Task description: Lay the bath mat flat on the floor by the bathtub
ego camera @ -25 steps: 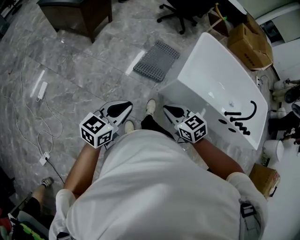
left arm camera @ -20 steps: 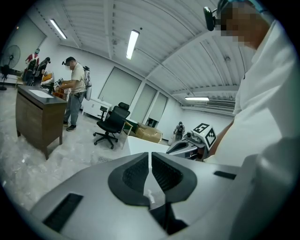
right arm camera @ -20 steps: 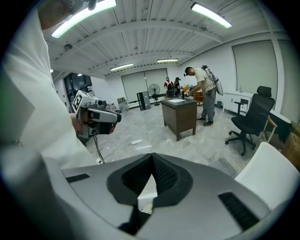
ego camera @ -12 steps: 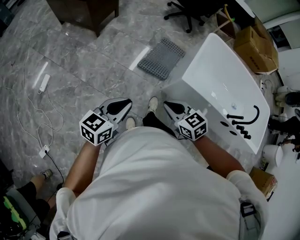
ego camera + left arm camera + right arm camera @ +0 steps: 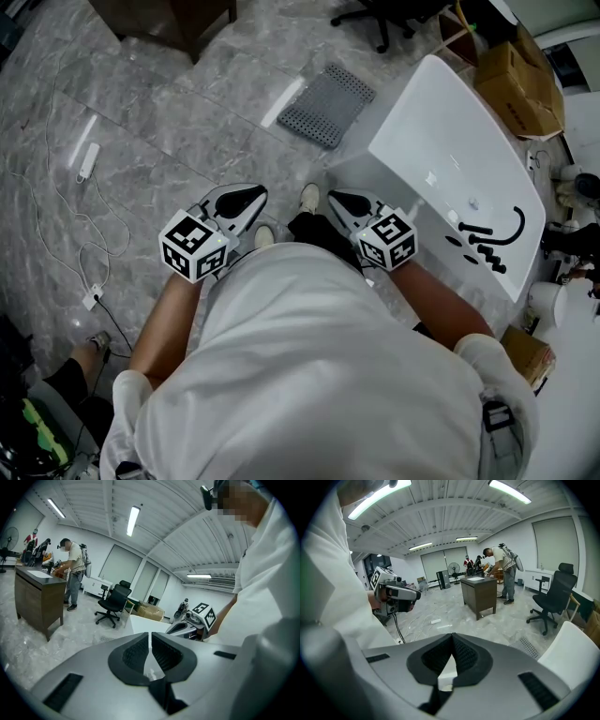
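Change: almost none over the last second; left gripper (image 5: 246, 199) and right gripper (image 5: 342, 202) stay at waist height, jaws together on nothing.
Bath mat (image 5: 328, 106): flat on the floor, just beside the bathtub (image 5: 441, 141) end, well apart from both grippers.
Meaning: no handling under way, probably.
Floor (image 5: 159, 122): glossy grey marble; loose cable (image 5: 56, 178) at left.
Room: cardboard box (image 5: 520, 80) beyond the tub.

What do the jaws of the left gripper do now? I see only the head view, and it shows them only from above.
Observer: In its own view the left gripper has its jaws almost together, with nothing between them.
Operator: And the other one?
Observer: The right gripper is shut and empty as well.
Operator: Does anyone stand at the desk?
Observer: Yes, a person stands at the far side of the desk, bent over its top.
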Motion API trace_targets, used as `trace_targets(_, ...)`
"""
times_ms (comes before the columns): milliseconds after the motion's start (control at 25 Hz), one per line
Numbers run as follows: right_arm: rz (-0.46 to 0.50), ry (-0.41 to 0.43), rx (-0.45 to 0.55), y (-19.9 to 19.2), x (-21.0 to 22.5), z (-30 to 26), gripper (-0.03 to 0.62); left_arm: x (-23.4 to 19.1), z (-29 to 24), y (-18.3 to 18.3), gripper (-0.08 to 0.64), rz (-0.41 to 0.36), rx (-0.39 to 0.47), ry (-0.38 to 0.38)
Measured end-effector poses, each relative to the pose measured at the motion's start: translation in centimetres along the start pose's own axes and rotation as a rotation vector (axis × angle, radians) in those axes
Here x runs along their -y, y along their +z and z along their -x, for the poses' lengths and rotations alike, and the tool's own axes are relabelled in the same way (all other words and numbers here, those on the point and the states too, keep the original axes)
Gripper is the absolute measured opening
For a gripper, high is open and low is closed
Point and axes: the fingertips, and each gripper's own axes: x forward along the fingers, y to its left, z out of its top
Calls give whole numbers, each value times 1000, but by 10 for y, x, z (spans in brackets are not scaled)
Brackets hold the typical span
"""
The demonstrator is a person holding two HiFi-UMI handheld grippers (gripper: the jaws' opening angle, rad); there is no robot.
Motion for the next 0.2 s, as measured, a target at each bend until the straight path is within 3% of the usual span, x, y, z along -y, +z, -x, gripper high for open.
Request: trace_targets(200, 12, -1, -7, 8, 24, -16, 8, -18, -10, 4, 32, 6, -5, 4)
